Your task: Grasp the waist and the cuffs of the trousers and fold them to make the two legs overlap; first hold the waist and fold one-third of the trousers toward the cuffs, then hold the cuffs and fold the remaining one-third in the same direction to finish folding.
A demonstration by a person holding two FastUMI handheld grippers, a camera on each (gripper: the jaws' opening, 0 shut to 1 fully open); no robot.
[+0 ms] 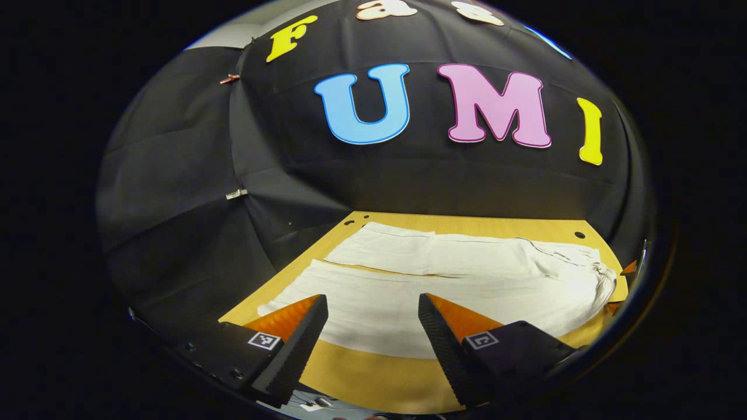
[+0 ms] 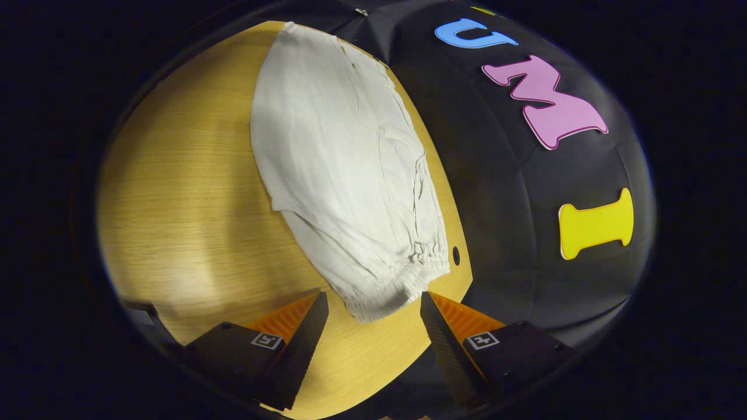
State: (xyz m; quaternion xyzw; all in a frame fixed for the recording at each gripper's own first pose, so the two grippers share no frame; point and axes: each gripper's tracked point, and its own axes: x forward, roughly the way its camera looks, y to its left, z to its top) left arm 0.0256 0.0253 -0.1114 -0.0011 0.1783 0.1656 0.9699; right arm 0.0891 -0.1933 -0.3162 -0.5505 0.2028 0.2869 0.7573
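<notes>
White trousers point(image 1: 449, 280) lie flat on the wooden table point(image 1: 379, 373), legs spread apart toward the left, the gathered waist point(image 1: 601, 280) at the right. My left gripper point(image 1: 373, 309) hovers open in front of the near leg, close to its cuff end point(image 1: 280, 303). In the right gripper view the same trousers point(image 2: 344, 163) stretch away from me, the elastic waist point(image 2: 402, 286) nearest. My right gripper point(image 2: 373, 306) is open, its fingers on either side of the waist's near corner, above it and not pressing on it.
The table point(image 2: 187, 198) has bare wood to the left of the trousers in the right gripper view and along its front edge. Small holes point(image 2: 456, 255) mark the tabletop near the waist. The black cloth wall stands right behind the table.
</notes>
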